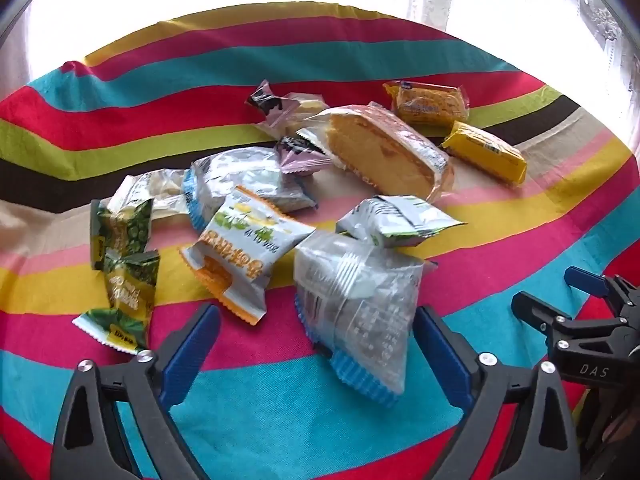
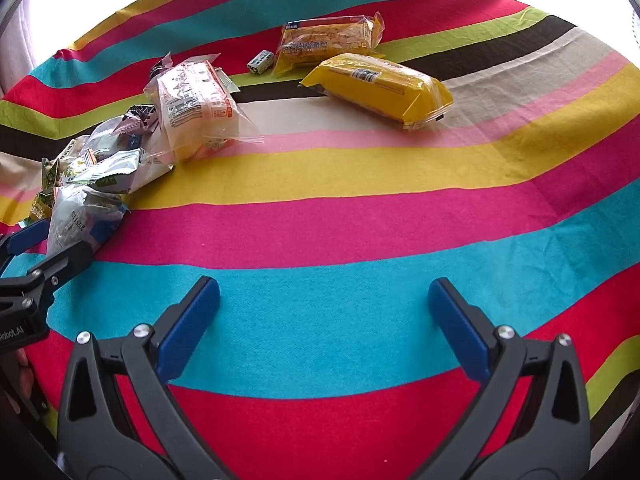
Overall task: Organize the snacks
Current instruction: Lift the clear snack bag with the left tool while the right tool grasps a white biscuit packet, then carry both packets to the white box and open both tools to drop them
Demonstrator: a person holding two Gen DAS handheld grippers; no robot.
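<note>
My left tongs (image 1: 316, 328) stand spread around a clear packet (image 1: 356, 304), pads not pressing it. Behind the packet lies the snack heap with the cake slice (image 1: 380, 152). My right tongs (image 2: 324, 308) gape empty over the striped surface (image 2: 360, 208), well right of the packet.

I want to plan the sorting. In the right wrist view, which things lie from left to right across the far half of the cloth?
Clear cake packet → small grey block → orange bread packet → yellow packet.
</note>
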